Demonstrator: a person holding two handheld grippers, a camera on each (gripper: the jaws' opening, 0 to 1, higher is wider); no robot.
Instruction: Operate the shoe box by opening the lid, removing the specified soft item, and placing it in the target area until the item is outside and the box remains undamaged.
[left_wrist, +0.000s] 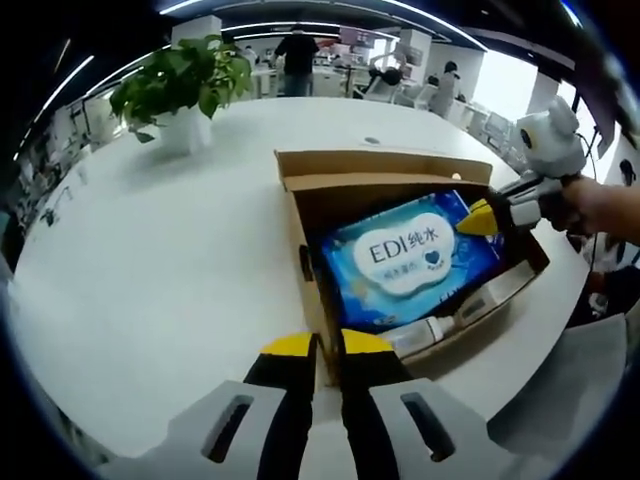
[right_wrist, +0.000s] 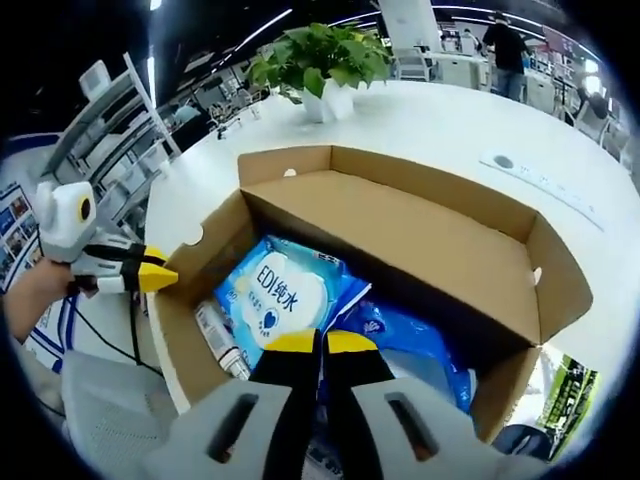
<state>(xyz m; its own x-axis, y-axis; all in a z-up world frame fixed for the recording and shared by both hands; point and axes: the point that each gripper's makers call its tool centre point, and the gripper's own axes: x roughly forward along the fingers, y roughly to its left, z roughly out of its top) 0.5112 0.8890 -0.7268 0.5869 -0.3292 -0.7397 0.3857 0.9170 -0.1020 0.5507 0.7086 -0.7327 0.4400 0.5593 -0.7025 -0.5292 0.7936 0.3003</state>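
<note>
An open brown shoe box (left_wrist: 300, 215) (right_wrist: 420, 230) lies on the white round table, its lid folded back on the far side. Inside lies a blue and white wet-wipes pack (left_wrist: 400, 260) (right_wrist: 280, 290), with a second blue soft pack (right_wrist: 410, 340) and a small bottle (left_wrist: 435, 328) (right_wrist: 218, 345) beside it. My left gripper (left_wrist: 327, 345) (right_wrist: 160, 274) is shut on the box's near end wall. Reaching in from the opposite side, my right gripper (right_wrist: 320, 342) (left_wrist: 478, 220) has its jaws closed together on the edge of the wipes pack.
A potted green plant (left_wrist: 185, 85) (right_wrist: 320, 60) in a white pot stands on the table beyond the box. A small round port (left_wrist: 372, 141) (right_wrist: 503, 162) sits in the tabletop. The table edge (left_wrist: 560, 300) runs close to the box. People stand far behind.
</note>
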